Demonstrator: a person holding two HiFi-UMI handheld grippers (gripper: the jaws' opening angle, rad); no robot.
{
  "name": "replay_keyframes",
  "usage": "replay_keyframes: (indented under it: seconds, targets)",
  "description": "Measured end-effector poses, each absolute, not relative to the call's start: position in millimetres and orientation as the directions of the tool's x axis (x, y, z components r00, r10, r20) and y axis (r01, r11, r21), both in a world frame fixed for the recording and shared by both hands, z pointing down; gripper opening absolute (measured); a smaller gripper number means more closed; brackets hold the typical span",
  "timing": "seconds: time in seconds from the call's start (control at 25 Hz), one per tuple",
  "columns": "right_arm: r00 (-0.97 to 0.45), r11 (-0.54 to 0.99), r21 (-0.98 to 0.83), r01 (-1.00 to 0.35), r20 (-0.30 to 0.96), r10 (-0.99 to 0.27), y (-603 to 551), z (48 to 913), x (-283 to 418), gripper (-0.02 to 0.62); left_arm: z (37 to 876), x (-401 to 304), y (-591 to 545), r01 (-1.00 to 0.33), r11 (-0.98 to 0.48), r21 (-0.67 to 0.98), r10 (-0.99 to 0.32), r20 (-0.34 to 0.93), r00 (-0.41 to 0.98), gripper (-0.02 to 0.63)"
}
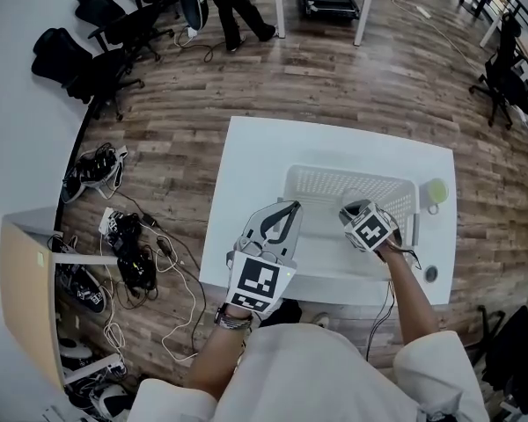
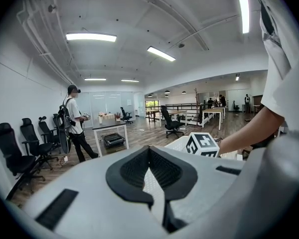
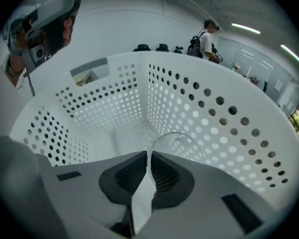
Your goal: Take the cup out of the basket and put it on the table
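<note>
Two claws show, but only one has the job; the right claw [image 3: 148, 156] is down inside the white basket [image 3: 204, 108], and its jaws are pinched shut on the thin rim of the clear cup [image 3: 185, 142]; one jaw looks to be inside the cup and the other outside. The cup is in the basket, low down by the wall with holes and close to a corner; it lies right at the tips of that claw and a bit to the right of them. Its round mouth faces up toward the claw, so I think it stands up, but it is see-through and I cannot be sure. The left claw [image 1: 289, 209] is shut too, with nothing in it; it hangs over the near left edge of the basket and points out at the room, so it is farther from the cup. The way out is up; the walls are tall all round, so I think the cup must rise past the top edge first, then go sideways to a bare bit of the white desk [image 1: 246, 170]; a small green thing [image 1: 436, 190] sits on the desk just past the right wall, so the landing spot should miss it.
</note>
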State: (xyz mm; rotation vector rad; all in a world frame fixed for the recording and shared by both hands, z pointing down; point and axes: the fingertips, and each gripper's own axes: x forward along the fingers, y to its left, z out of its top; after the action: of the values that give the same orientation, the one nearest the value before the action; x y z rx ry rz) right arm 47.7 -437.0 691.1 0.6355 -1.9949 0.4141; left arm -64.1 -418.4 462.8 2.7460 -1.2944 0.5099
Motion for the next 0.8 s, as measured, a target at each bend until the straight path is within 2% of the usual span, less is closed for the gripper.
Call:
replay_keyframes:
  seconds: [0.32, 0.8]
  targets:
    - [-0.521, 0.711, -0.067, -0.700, 0.729, -0.444, -443.2, 603.3, 59.0, 0.037, 450.9, -56.9, -414.7, -0.772, -0.629, -0.093, -0.756, 0.306, 0.579, 0.003]
    - [-0.618, 0.666, -0.077, -0.742, 0.462, -0.635, -401.3, 466.9, 85.8, 0.037, 412.8, -34.6, -377.8, -0.779, -0.613, -0.130, -0.784, 0.226, 0.579, 0.003]
